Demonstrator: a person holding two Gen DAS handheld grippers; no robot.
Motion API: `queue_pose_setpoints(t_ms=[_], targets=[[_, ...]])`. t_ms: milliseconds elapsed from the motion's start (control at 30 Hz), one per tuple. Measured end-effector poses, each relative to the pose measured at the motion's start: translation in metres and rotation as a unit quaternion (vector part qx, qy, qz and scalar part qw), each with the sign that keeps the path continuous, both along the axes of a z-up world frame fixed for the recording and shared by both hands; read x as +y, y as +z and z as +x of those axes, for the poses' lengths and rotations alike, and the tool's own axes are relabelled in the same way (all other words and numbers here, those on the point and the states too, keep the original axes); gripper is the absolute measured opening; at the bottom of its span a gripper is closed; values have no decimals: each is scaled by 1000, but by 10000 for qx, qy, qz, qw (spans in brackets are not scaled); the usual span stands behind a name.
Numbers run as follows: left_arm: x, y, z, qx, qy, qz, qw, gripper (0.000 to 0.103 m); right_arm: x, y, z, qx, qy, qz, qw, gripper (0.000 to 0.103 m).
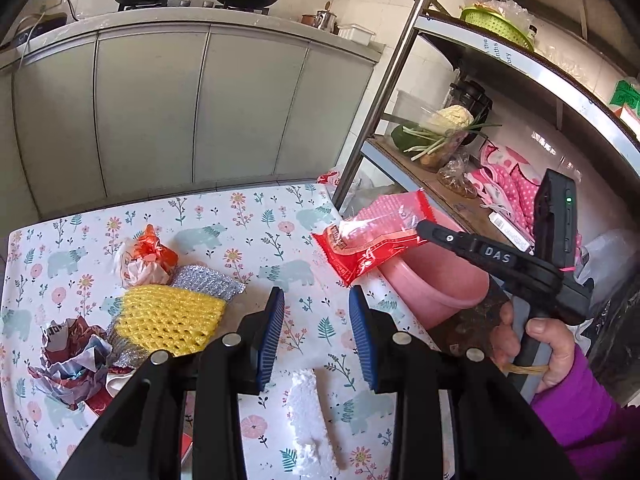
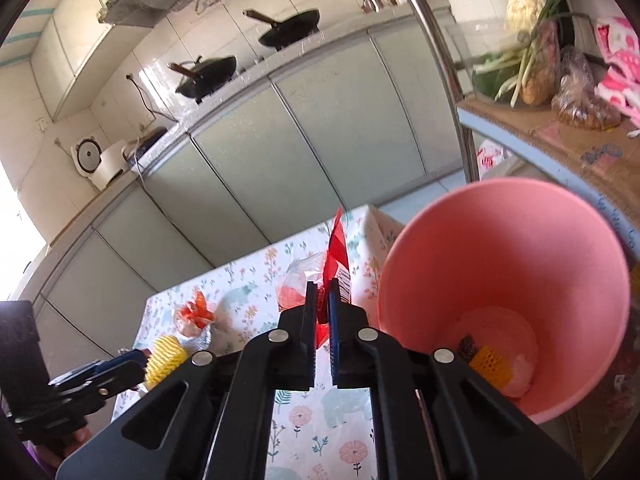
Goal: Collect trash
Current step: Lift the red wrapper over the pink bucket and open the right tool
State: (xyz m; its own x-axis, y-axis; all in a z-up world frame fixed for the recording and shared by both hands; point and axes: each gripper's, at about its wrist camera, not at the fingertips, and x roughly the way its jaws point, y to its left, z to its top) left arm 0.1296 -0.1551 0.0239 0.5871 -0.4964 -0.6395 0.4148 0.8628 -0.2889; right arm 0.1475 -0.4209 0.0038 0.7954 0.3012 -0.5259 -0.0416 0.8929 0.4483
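My right gripper [image 2: 322, 296] is shut on a red plastic snack wrapper [image 2: 336, 252] and holds it in the air beside the rim of the pink bin [image 2: 500, 264]. In the left wrist view the right gripper [image 1: 424, 227] carries the wrapper [image 1: 368, 240] over the table's right edge, above the bin [image 1: 432, 284]. My left gripper [image 1: 316, 300] is open and empty above the floral tablecloth [image 1: 248, 220]. Near it lie a white foam piece [image 1: 312, 428], a yellow foam net [image 1: 172, 316], an orange-and-white bag [image 1: 146, 260] and crumpled paper [image 1: 72, 356].
The bin holds a yellow net piece [image 2: 490, 366] and white trash. A metal shelf rack [image 1: 480, 184] with vegetables and bags stands right of the table. Grey kitchen cabinets [image 1: 192, 108] with pans on the stove lie beyond the table's far edge.
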Motion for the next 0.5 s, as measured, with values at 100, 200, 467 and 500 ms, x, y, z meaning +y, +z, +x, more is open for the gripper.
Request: queue_pose_setpoints(t_ms=[100,200,467,500], targets=[[4,1,-1,-9,64,-14,10000,33,-6,20,-16,-274,-197,-207,9992,6],[7,1,-2,-25,98,-27,9999,33,-14,35,-29,-437,-467,-607,9961,6],[14,1,-8,-55,160,-42,9998,33,-39,28,-44,-202,-1081,-1420,9837,6],[15,1,-8,-48,169,-44,9998,33,-41,23,-44,-107,-1103,-1445,9833,6]])
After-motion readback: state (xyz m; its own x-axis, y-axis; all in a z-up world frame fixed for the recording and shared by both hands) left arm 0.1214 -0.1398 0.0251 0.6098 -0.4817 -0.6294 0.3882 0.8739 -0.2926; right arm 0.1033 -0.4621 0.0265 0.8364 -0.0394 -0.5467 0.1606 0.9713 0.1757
